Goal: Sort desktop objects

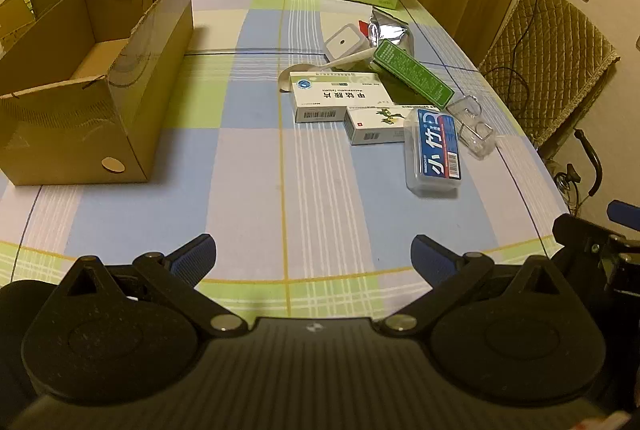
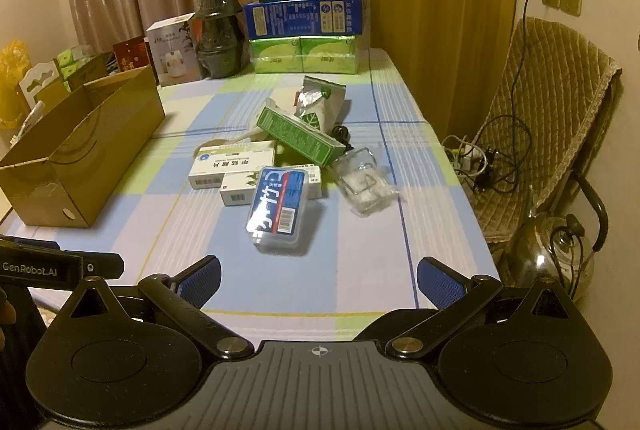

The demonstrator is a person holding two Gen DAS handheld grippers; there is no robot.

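1. The left gripper (image 1: 313, 257) hung over the near end of the tabletop (image 1: 248, 190), its jaws spread as wide as they went, with nothing between them.
2. The right gripper (image 2: 319, 280) hung over the near right part of the tabletop, jaws likewise fully apart and empty.
3. An open cardboard box (image 1: 100, 90) stood on the left side of the tabletop, well apart from the other things; its visible floor looked bare.
4. The things to sort lay in a loose heap on the right half of the checked cloth.
5. Nearest the grippers lay a clear plastic case with a blue label (image 2: 280, 208), resting partly on a small white medicine box (image 2: 244, 190).
6. A larger white medicine box (image 1: 340, 98) lay just behind, touching the smaller one.
7. A long green box (image 1: 412, 74) lay tilted across the heap, with a silver foil pouch (image 1: 388, 28) behind it.
8. A small white square device (image 1: 344, 40) sat near the pouch.
9. A clear plastic container (image 2: 362, 182) lay at the right of the heap, just beside the blue-labelled case.
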